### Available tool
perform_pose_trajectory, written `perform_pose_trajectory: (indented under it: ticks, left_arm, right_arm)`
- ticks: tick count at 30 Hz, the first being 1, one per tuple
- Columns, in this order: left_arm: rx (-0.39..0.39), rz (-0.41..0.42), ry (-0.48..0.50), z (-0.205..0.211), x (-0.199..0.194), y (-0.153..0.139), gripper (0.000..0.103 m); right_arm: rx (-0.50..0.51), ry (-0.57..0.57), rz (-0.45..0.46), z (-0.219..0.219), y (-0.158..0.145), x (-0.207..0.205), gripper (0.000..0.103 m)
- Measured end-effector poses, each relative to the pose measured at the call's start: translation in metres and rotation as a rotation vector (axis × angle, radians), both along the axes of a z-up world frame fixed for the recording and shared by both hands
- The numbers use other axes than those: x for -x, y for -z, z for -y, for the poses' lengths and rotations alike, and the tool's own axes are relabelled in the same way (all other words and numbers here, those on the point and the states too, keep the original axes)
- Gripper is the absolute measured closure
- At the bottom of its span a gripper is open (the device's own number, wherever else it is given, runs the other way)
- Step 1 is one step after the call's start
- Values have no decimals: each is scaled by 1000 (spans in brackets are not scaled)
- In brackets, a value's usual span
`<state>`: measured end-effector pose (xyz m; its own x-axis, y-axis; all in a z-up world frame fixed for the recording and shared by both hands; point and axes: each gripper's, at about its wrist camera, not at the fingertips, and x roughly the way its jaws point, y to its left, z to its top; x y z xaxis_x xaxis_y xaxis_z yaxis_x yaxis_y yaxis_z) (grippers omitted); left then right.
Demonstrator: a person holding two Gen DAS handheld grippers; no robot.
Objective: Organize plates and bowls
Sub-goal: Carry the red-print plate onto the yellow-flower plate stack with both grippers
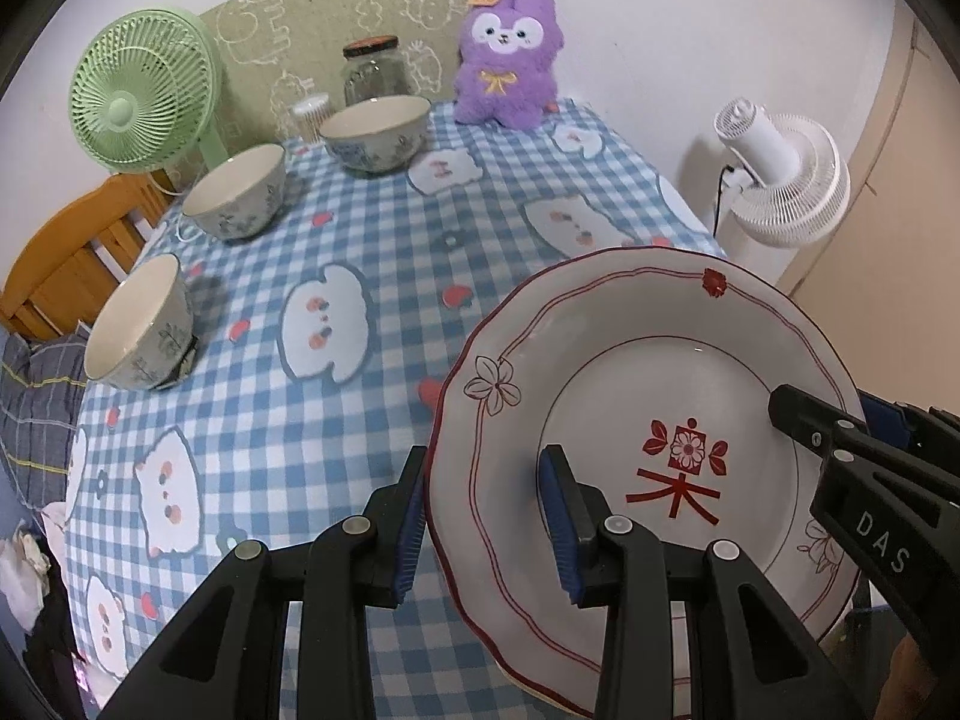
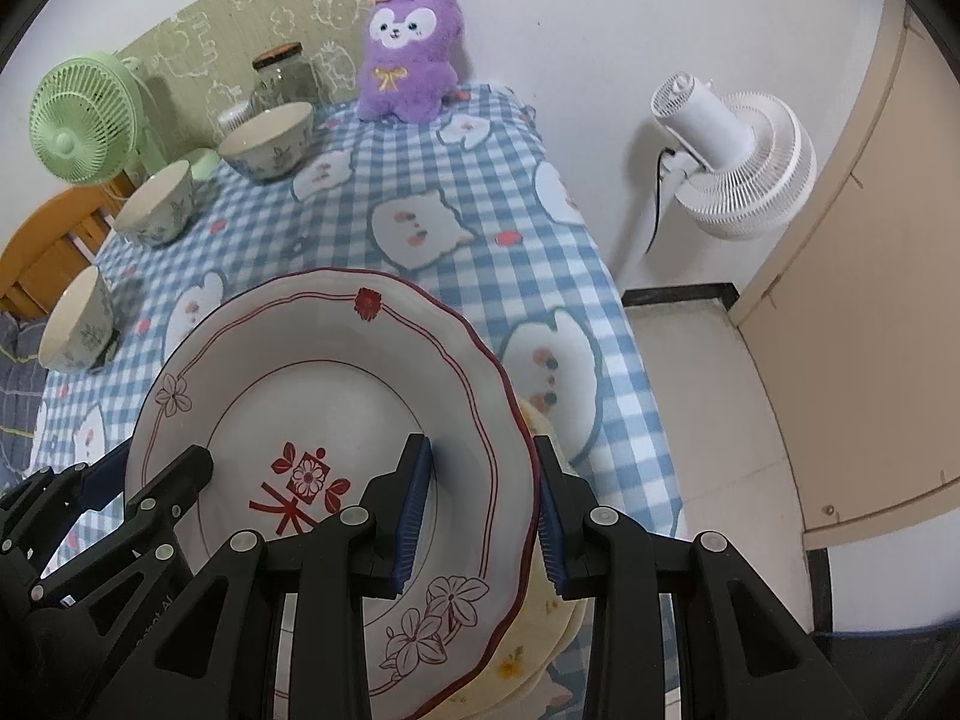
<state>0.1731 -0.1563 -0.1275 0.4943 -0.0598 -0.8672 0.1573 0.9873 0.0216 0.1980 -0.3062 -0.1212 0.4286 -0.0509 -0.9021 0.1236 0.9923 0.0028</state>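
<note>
Plate (image 1: 636, 396) with red rim and red flower print is held tilted above the blue checked tablecloth (image 1: 336, 228), near the table's right edge. Left gripper (image 1: 489, 516) is clamped on its left rim and right gripper (image 2: 483, 510) on its right rim. Three bowls (image 1: 240, 192) stand along the left side, well apart from it.

The plate (image 1: 636, 360) was white, trimmed in dark red lines with red flowers and a red character at its centre. Blue-and-white check tablecloth (image 1: 372, 228) carried white cat faces. The bowls (image 1: 375, 135) were cream with grey-blue sprigs. The plush toy (image 1: 507, 60) was purple, one fan (image 1: 141, 90) pale green, another (image 1: 786, 180) white.
</note>
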Motion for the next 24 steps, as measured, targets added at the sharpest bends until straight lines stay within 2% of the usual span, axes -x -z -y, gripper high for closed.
perform_pose_trajectory:
  ticks: [12,24]
  left_arm:
    - [-2,-54,23,3,6,28,67]
    - [-58,-17,47,14,11,32,65]
  right_arm:
    - [-3,37,-55,3,26,12,67]
    - [-31,65,-82,12,35,18,67]
